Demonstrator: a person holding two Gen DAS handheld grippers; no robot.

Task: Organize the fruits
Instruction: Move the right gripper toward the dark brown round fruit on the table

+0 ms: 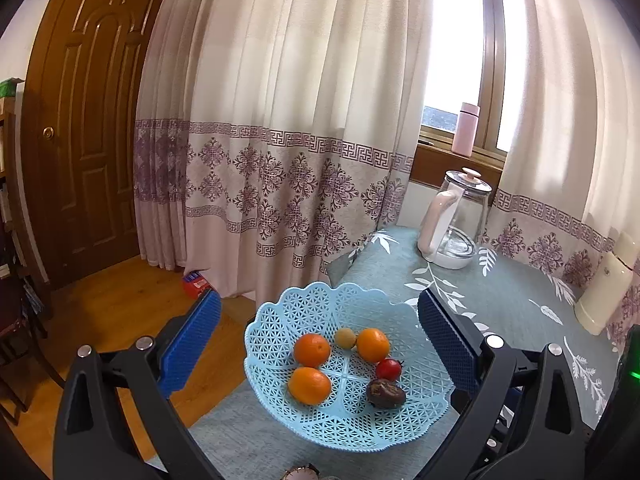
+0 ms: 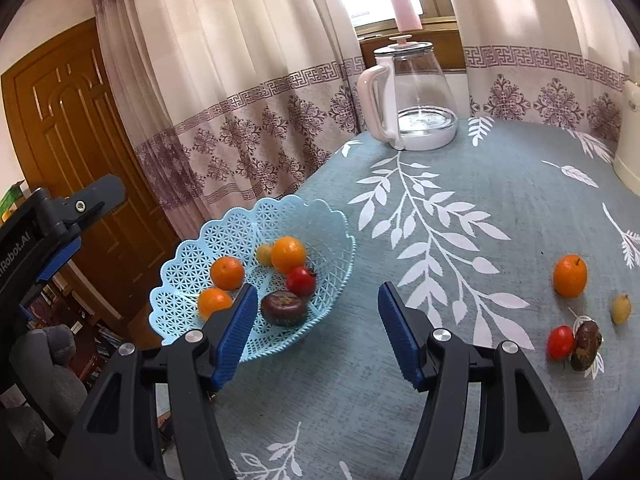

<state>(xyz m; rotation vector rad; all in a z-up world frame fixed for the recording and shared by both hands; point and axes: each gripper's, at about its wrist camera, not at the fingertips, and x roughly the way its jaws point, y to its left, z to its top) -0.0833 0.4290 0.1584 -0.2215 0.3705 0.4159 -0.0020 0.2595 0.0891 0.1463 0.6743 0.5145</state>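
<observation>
Four fruits lie loose on the tablecloth (image 2: pixel 480 184), well to the right of your right gripper (image 2: pixel 318 330), which hangs with its jaws wide and nothing between them. Largest is the orange (image 2: pixel 570 276), farthest of the group; nearer sit the brown fruit (image 2: pixel 585 345) touching a red tomato (image 2: pixel 560 343), its long axis tilted, and a small yellow fruit (image 2: pixel 621 309) just right. Your right hand is the nearer, I judge. At the left, the blue basket (image 2: pixel 180 264) already holds six. Your left gripper (image 1: pixel 318 338), jaws also spread and holding nothing, hovers above that basket.

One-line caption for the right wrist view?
Open right gripper beside blue basket of fruit; four fruits remain on tablecloth.
</observation>
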